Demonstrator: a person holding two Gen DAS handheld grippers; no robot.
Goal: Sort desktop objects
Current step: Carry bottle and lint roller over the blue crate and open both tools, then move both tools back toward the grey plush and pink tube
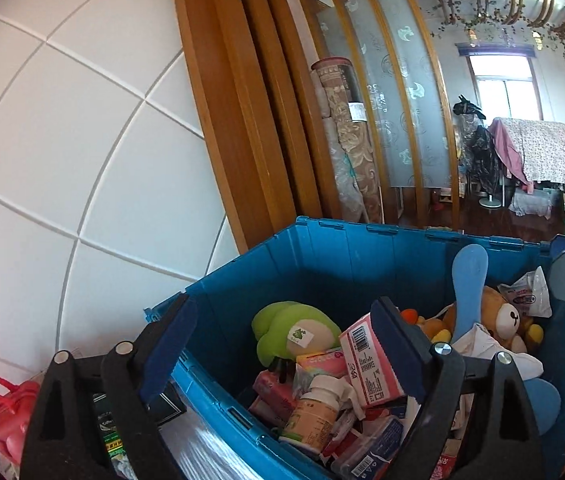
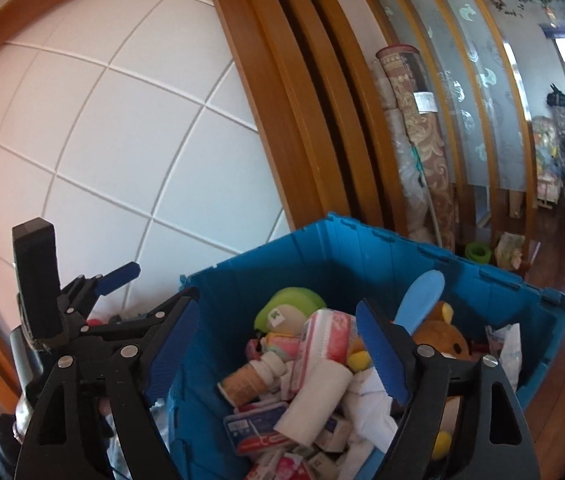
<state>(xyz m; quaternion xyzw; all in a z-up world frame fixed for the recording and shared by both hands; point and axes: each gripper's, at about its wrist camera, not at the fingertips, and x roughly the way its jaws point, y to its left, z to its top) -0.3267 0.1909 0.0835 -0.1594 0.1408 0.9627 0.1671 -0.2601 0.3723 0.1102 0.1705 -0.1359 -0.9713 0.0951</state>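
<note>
Two pairs of tongs hovered over one big blue plastic crate (image 1: 322, 264), and both stood wide with nothing between the pads. From the left wrist view, the left tongs (image 1: 282, 344) spread across the crate's near corner, the left blue pad (image 1: 170, 348) outside the crate wall and the right one over the jumble inside. And what a jumble it was: a lime-green plush toy (image 1: 294, 328) lay against the far left of the pile, a pink-and-white carton with a barcode (image 1: 366, 360) leaned tilted just beside it, and a pale bottle with a white cap (image 1: 314, 412) lay on its side lower down. Over to the right, a brown teddy bear with a white muzzle (image 1: 498, 316) sat among crumpled white packets, with a light-blue flat plastic paddle (image 1: 468, 280) sticking up next to it. Outside the crate, on the surface at far left, a red plastic basket (image 1: 2, 416) was partly hidden behind the tongs. From the right wrist view, the right tongs (image 2: 278, 348) gaped just as wide above the same heap, a roll of white cloth (image 2: 314, 392) lying near the middle. The left tool showed at that view's left edge. Behind it all stood a white panelled wall (image 1: 62, 140) and wooden door frames (image 1: 234, 100).
</note>
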